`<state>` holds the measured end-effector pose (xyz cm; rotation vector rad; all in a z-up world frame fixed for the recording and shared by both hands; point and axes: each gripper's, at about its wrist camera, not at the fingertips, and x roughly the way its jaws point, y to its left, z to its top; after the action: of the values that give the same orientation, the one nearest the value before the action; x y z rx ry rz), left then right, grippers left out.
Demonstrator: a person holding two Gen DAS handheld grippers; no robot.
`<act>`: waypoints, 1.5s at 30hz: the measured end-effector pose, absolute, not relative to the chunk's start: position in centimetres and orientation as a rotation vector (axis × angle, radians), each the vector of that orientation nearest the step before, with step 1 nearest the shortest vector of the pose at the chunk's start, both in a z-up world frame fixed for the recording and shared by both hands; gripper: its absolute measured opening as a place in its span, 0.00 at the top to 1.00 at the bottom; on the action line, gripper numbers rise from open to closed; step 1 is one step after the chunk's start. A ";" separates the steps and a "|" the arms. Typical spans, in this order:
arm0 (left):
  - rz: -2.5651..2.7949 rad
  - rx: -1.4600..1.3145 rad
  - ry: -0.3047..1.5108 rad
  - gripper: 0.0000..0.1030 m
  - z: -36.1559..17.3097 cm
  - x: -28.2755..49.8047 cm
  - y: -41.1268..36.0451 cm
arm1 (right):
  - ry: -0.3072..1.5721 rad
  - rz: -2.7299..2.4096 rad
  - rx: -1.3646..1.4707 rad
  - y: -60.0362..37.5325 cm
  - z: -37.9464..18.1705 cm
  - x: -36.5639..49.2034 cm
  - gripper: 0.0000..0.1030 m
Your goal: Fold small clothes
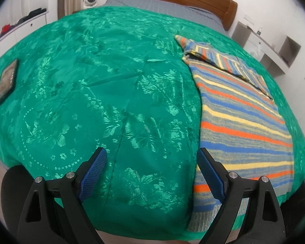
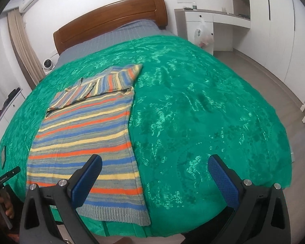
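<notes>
A striped knit sweater lies flat on the green bedspread, folded into a long narrow strip with a sleeve laid across its far end. It also shows in the right wrist view, hem toward me. My left gripper is open and empty, hovering over the bedspread just left of the sweater's hem. My right gripper is open and empty above the near edge of the bed, its left finger over the sweater's hem corner.
A dark flat tablet-like object lies on the bedspread at the far left. A wooden headboard stands at the back. A white desk and wardrobe stand right of the bed. A small white camera sits left of the bed.
</notes>
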<state>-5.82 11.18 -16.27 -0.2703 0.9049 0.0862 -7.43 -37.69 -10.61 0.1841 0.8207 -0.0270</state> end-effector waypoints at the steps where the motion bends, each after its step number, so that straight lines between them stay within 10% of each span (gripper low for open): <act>1: 0.091 -0.283 0.902 0.12 -16.3 -5.8 11.4 | 0.815 -0.026 0.171 -37.6 -10.8 -7.3 0.01; 45: 0.171 -0.248 1.050 0.01 -19.3 -4.8 11.5 | 0.556 -0.126 -0.115 -35.6 -9.9 -11.7 0.00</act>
<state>-4.79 11.45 -19.33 -0.2482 1.0502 0.1708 -11.69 -35.58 -9.89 -0.1155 0.5561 -0.1262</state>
